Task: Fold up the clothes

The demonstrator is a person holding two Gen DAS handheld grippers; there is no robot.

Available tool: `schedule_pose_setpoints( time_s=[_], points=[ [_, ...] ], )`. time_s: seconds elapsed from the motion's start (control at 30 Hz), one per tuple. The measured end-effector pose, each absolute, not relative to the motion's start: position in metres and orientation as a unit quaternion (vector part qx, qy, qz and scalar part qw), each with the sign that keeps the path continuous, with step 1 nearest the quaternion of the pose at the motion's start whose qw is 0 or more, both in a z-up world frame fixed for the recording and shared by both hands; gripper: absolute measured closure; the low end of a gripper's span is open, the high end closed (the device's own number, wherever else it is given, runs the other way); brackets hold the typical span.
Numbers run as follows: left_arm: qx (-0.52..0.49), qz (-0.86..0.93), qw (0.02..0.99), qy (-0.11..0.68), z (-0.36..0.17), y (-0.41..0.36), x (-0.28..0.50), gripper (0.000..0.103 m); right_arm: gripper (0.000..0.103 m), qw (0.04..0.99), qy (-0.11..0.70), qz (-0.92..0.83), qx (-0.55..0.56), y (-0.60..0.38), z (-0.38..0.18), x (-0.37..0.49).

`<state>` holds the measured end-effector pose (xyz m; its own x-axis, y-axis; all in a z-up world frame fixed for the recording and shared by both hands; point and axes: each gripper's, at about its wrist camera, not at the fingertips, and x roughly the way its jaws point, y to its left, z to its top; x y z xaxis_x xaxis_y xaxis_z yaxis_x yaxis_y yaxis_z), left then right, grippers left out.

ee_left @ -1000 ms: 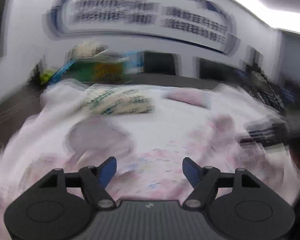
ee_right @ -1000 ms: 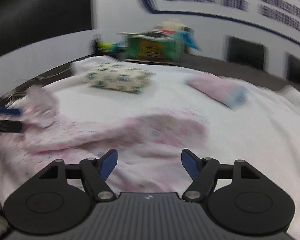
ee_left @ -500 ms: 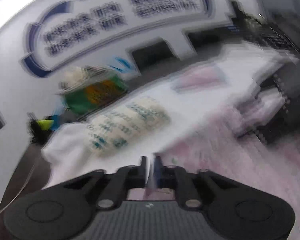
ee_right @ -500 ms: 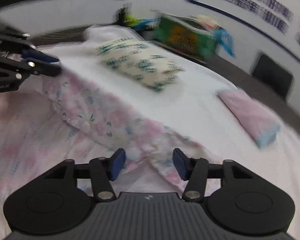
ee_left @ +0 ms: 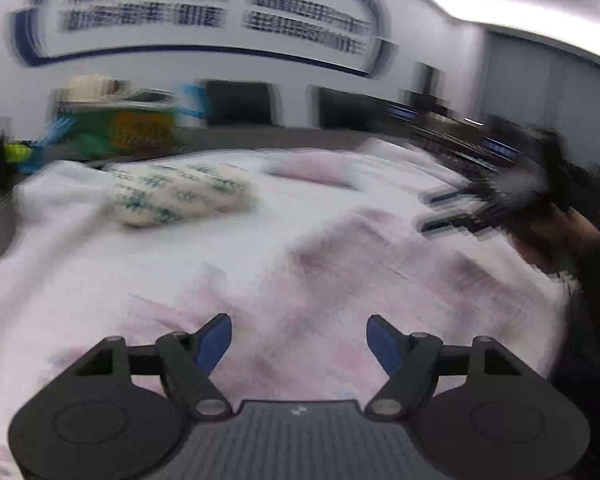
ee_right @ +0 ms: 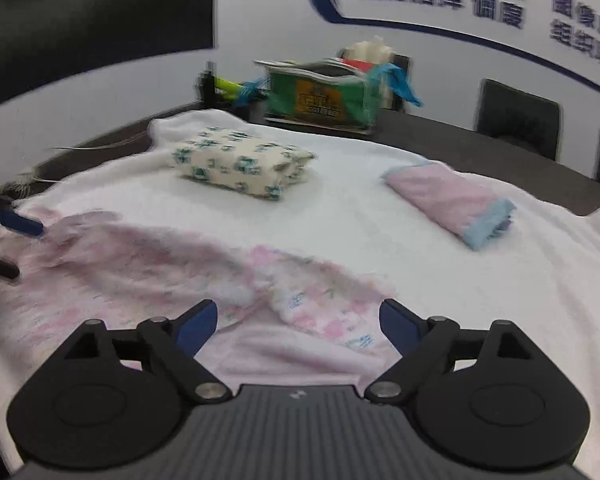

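A pink floral garment [ee_right: 140, 264] lies rumpled on the white towel [ee_right: 340, 220], and it is blurred in the left wrist view [ee_left: 380, 272]. My right gripper [ee_right: 298, 320] hovers over its near edge; its jaws are opening and nothing is pressed between them. My left gripper [ee_left: 300, 338] stands over the same garment, its jaws also opening and free of cloth. The left gripper's fingers [ee_right: 20, 224] show at the left edge of the right wrist view. In the left wrist view the right gripper [ee_left: 452, 216] is a blur at the right, with a hand behind it.
A folded cream garment with green print [ee_right: 244, 166] and a folded pink cloth with a blue edge [ee_right: 452, 204] lie farther back on the towel. Behind them a green bag [ee_right: 320, 98] stands on the dark table, with dark chairs [ee_right: 516, 118] by the wall.
Half a second ago the left jaws were nearly shut on a fold of pink cloth; now they stand wide and free. The right jaws narrowed, then widened. Both views swung across the table.
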<state>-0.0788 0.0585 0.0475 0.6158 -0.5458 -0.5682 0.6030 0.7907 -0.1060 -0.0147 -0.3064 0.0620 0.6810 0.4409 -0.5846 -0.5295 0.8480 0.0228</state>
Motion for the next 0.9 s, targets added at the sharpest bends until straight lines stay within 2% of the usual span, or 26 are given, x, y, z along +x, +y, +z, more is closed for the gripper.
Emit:
schedule_pose_setpoints(
  time_s=[0.13,0.23,0.27,0.3,0.33,0.37,0.4,0.47,0.6,0.73,0.77,0.83,0.87,0.9],
  points=[
    [0.092,-0.339,0.878,0.326,0.027,0.032,-0.069,0.029,0.014,0.876,0.265,0.394,-0.087,-0.308,0.057,-0.040],
    [0.089,-0.309,0.878,0.354,0.017,0.026,-0.044,0.029,0.015,0.848,0.300,0.421,-0.117,-0.290,0.040,-0.037],
    [0.083,-0.300,0.879,0.362,0.014,0.027,-0.037,0.029,0.023,0.840,0.312,0.428,-0.121,-0.286,0.033,-0.033],
    [0.070,-0.299,0.879,0.364,0.012,0.032,-0.031,0.031,0.046,0.831,0.324,0.435,-0.125,-0.282,0.027,-0.029],
    [0.055,-0.302,0.880,0.363,0.011,0.037,-0.027,0.034,0.060,0.826,0.326,0.443,-0.125,-0.281,0.025,-0.029],
    [0.042,-0.303,0.880,0.363,0.011,0.041,-0.025,0.055,0.080,0.820,0.328,0.452,-0.124,-0.281,0.024,-0.029],
    [0.030,-0.303,0.880,0.365,0.013,0.047,-0.025,0.099,0.087,0.815,0.330,0.461,-0.124,-0.281,0.022,-0.029],
    [0.003,-0.311,0.879,0.362,0.021,0.059,-0.034,0.102,0.090,0.819,0.299,0.469,-0.144,-0.279,0.031,-0.045],
    [-0.042,-0.350,0.887,0.298,0.050,0.086,-0.086,0.102,0.092,0.818,0.235,0.502,-0.156,-0.286,0.060,-0.092],
    [-0.057,-0.448,0.860,0.239,0.060,0.105,-0.156,0.101,0.092,0.780,0.244,0.542,-0.197,-0.287,0.066,-0.143],
    [-0.058,-0.474,0.848,0.230,0.059,0.109,-0.171,0.101,0.089,0.770,0.254,0.549,-0.204,-0.287,0.063,-0.150],
    [-0.066,-0.526,0.821,0.214,0.052,0.119,-0.194,0.092,0.083,0.754,0.260,0.569,-0.201,-0.294,0.060,-0.163],
    [-0.072,-0.536,0.815,0.209,0.051,0.123,-0.201,0.087,0.073,0.751,0.255,0.579,-0.190,-0.300,0.061,-0.167],
    [-0.077,-0.535,0.816,0.204,0.051,0.128,-0.205,0.081,0.058,0.766,0.237,0.574,-0.164,-0.311,0.068,-0.165]
  ],
)
